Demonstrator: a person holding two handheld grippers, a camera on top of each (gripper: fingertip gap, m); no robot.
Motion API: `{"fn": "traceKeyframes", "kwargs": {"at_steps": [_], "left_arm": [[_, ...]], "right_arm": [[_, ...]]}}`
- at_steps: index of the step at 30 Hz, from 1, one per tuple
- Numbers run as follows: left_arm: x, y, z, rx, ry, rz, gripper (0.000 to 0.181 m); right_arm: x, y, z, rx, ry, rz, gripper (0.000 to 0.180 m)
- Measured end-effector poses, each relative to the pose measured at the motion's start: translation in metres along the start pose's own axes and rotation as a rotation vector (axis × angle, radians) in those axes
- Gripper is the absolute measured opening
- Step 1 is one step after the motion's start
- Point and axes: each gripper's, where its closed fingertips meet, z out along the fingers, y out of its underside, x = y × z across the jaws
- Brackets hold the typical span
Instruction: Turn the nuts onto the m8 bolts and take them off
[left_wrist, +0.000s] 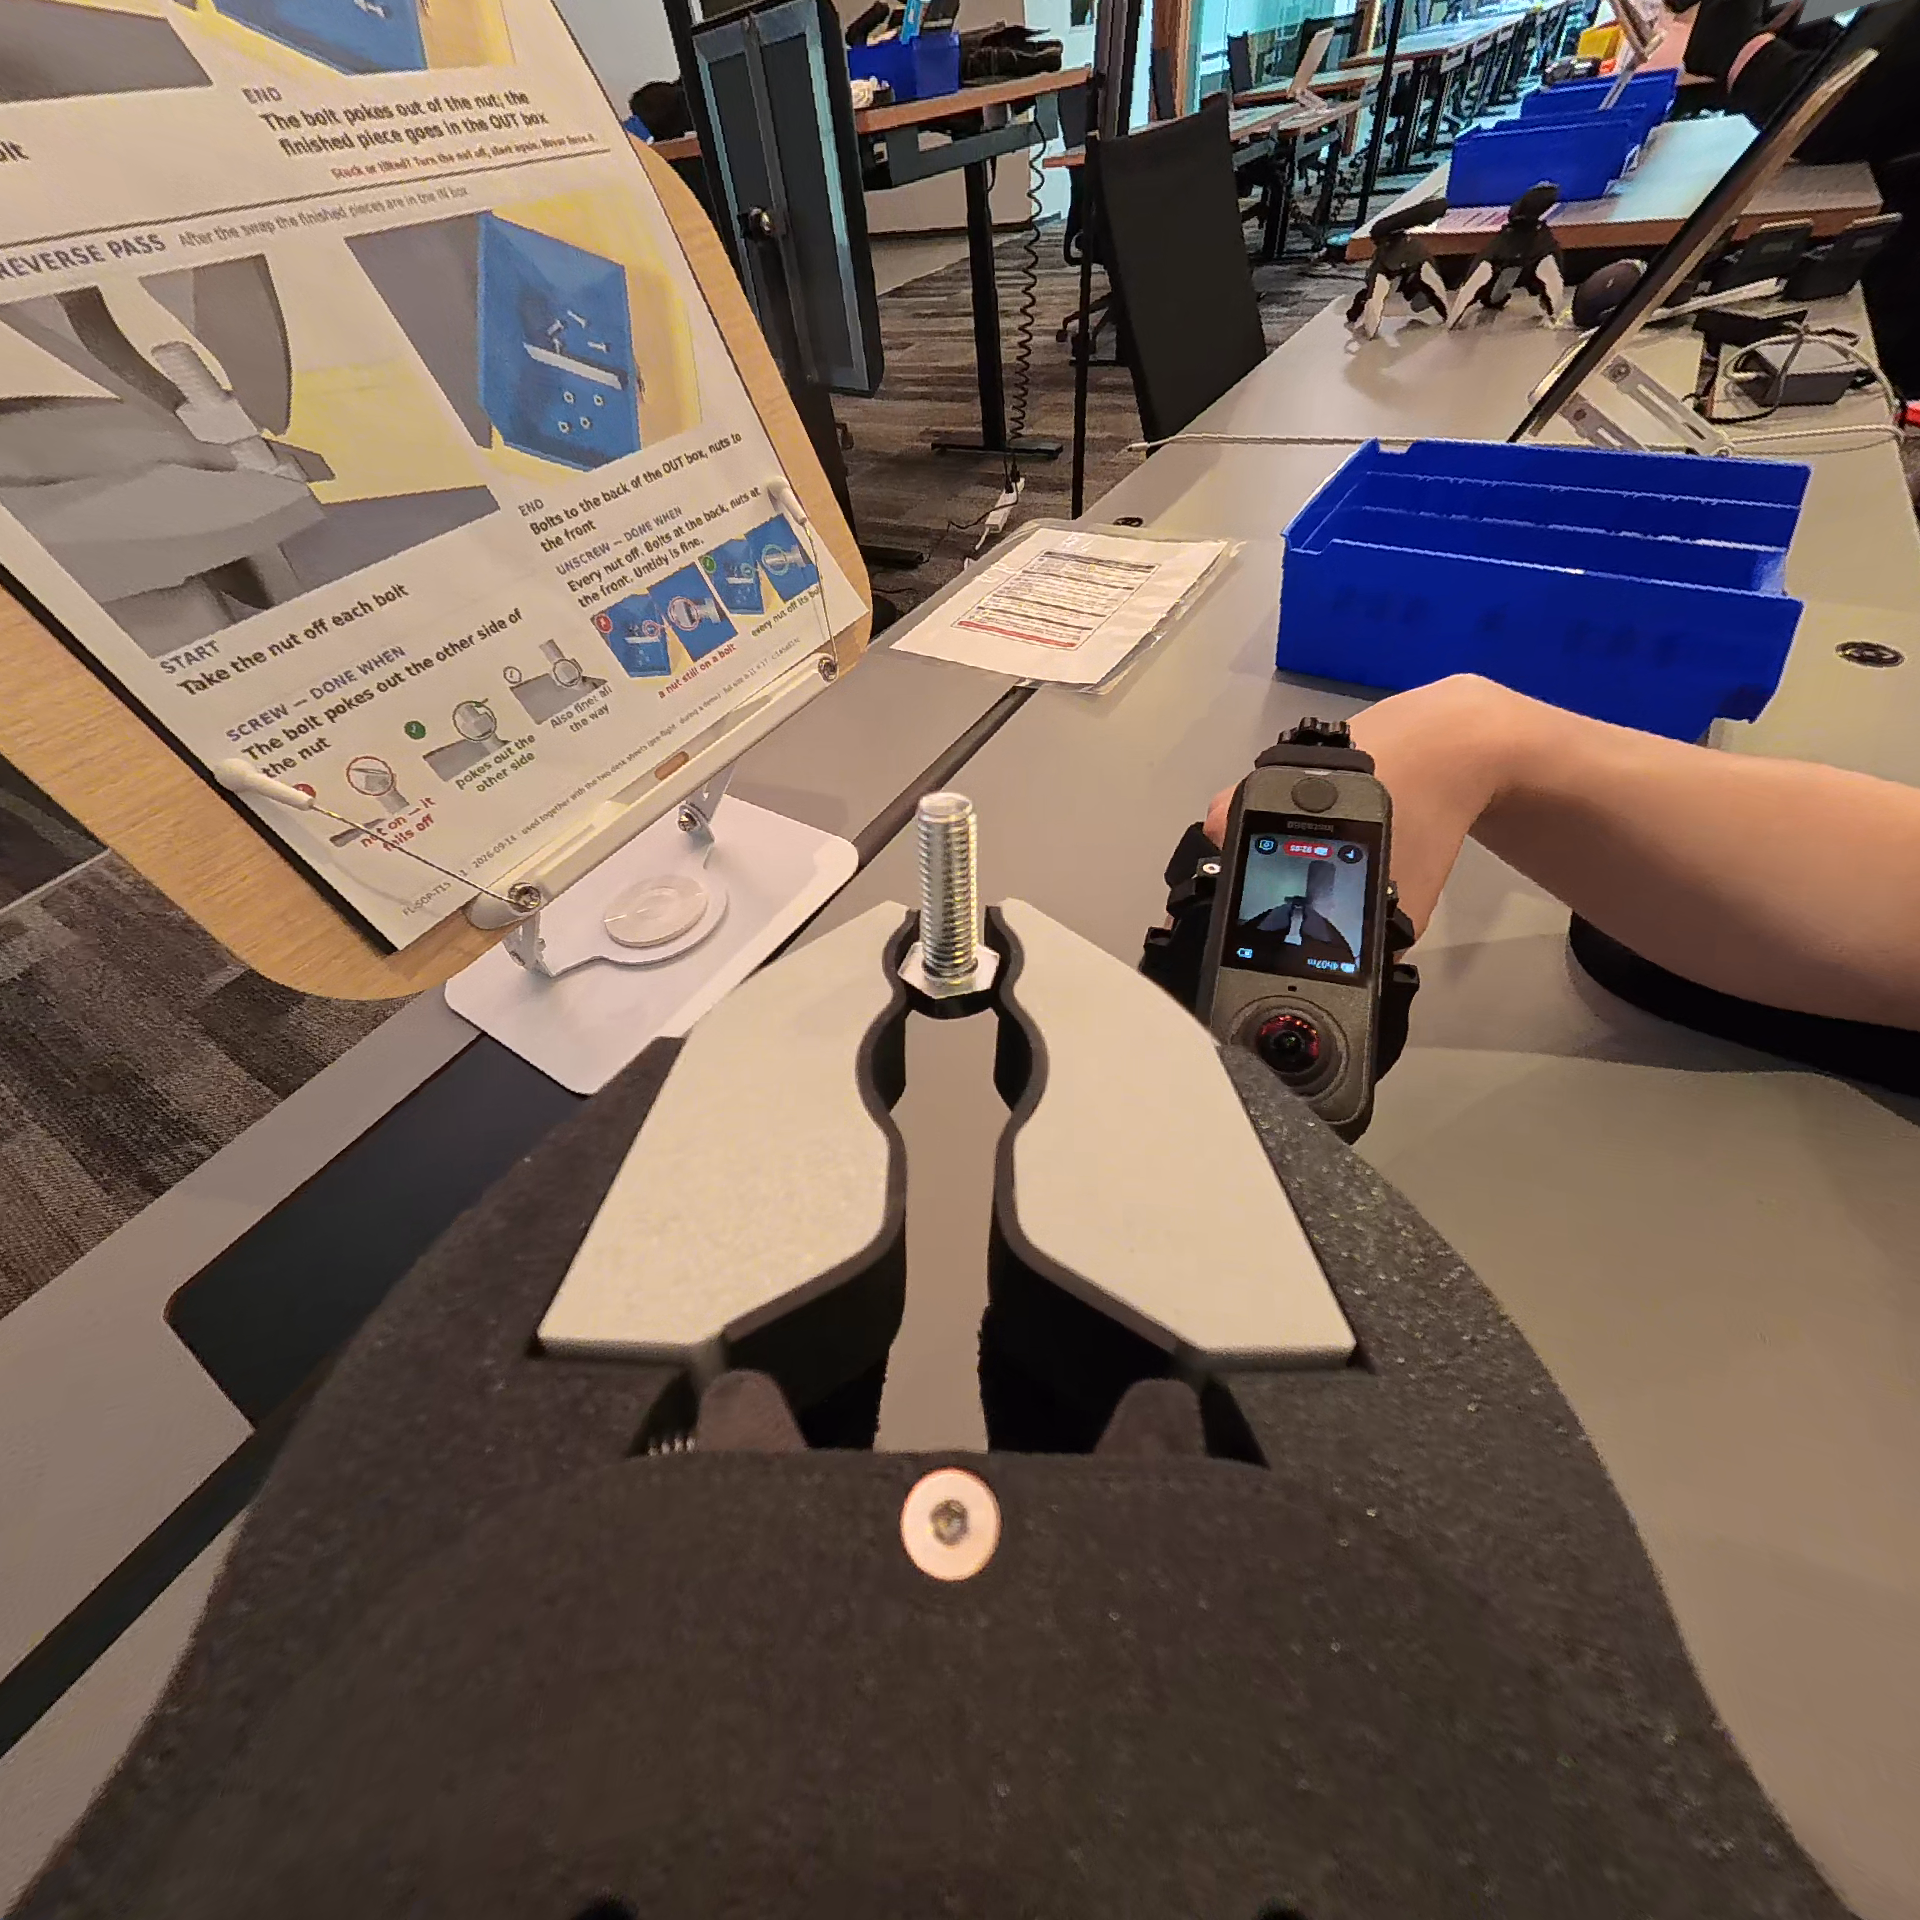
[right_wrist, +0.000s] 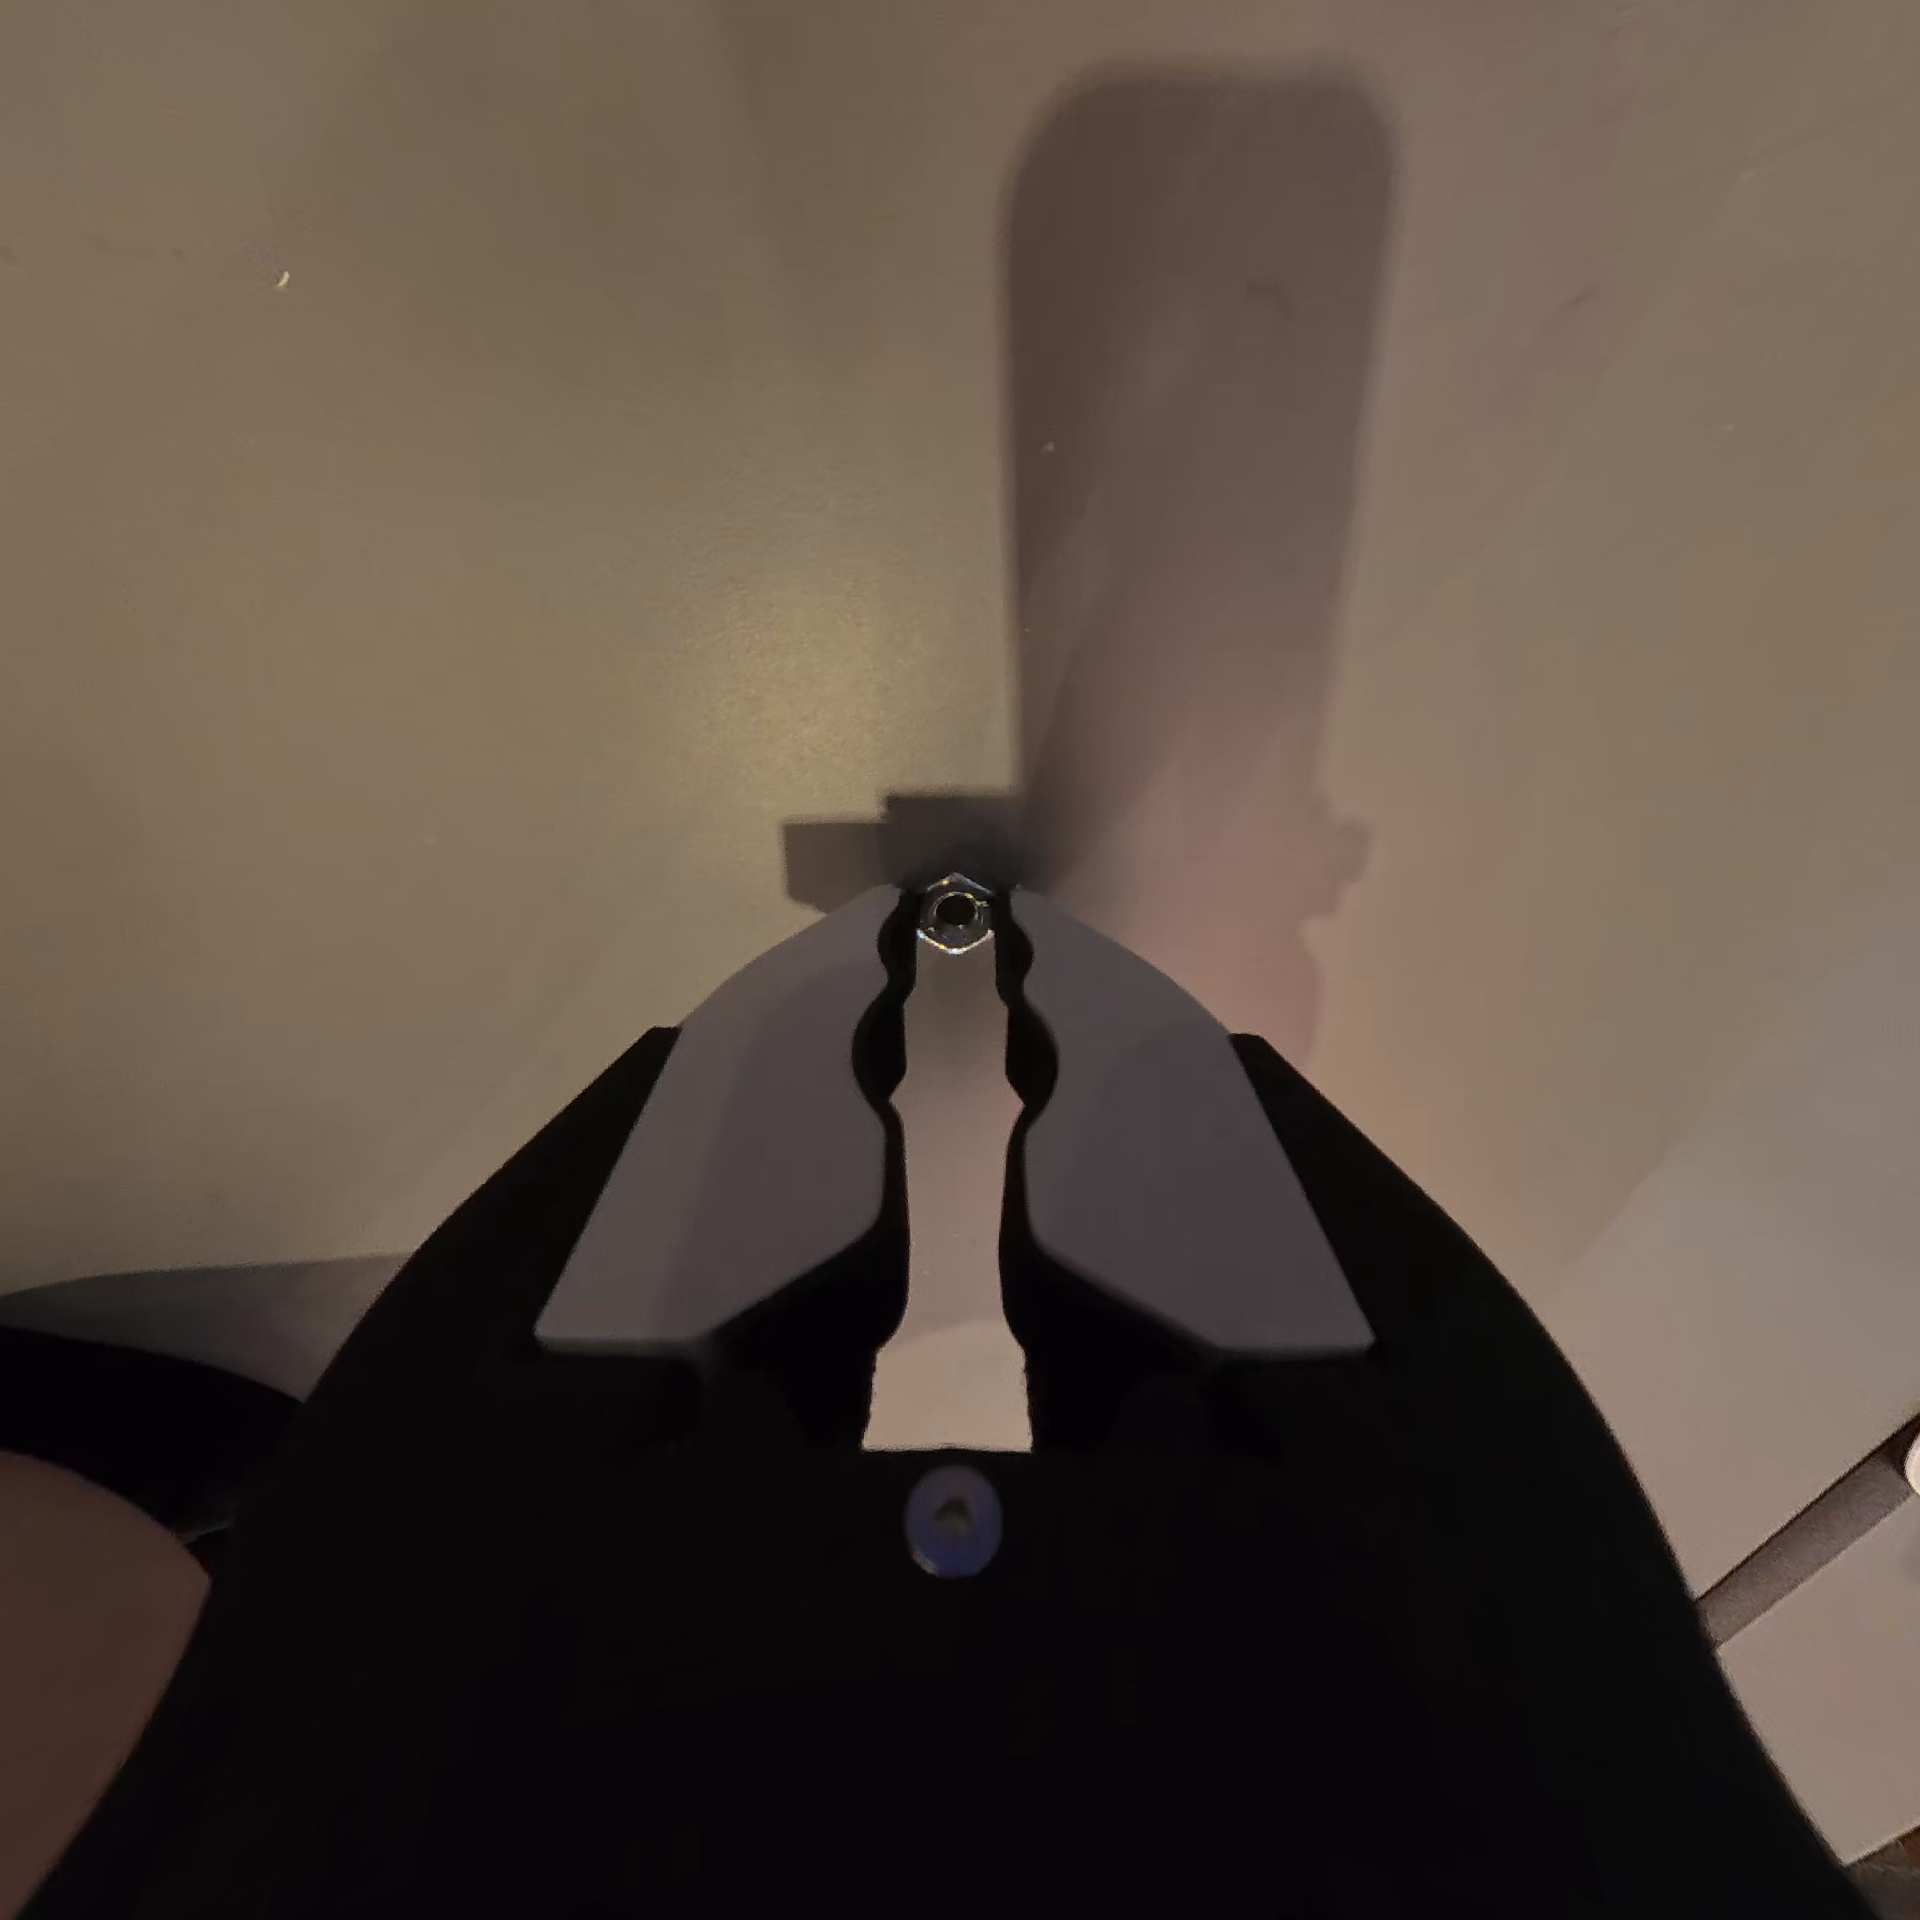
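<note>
1. Everything I see sits on the long grey desk (left_wrist: 1091, 831), my landmark.
2. At the desk's left edge stands a tilted wooden board (left_wrist: 727, 343) carrying a printed instruction sheet on a white stand.
3. At the far right of the desk lies a blue plastic bin with divider slots (left_wrist: 1538, 582); just left of it lies a laminated paper sheet (left_wrist: 1070, 603).
4. My left gripper (left_wrist: 948, 966) hovers over the desk's near side, its grey fingers closed around the hex head of a silver threaded steel bolt (left_wrist: 947, 883), which stands upright with the shank pointing up.
5. My right gripper (right_wrist: 956, 920), held by a hand (left_wrist: 1434, 769) right of the bolt, points down at the desk; its tips are nearly closed and pinch a small silver hex nut (right_wrist: 954, 916) just above the surface.
6. The nut and the bolt are apart.
</note>
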Motion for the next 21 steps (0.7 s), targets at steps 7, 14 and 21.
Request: {"fn": "traceKeyframes", "kwargs": {"at_steps": [7, 14, 21], "left_arm": [[0.007, 0.018, 0.018, -0.059, 0.066, 0.032, 0.012], [0.024, 0.057, 0.064, -0.138, 0.240, 0.010, 0.012], [0.075, 0.083, 0.110, -0.222, 0.457, 0.025, 0.011]], "right_arm": [[-0.005, 0.003, -0.008, 0.027, -0.021, 0.008, 0.014], [-0.033, 0.004, -0.088, 0.292, -0.004, 0.000, 0.014], [-0.023, 0.022, -0.150, 0.465, 0.248, 0.010, 0.014]]}}
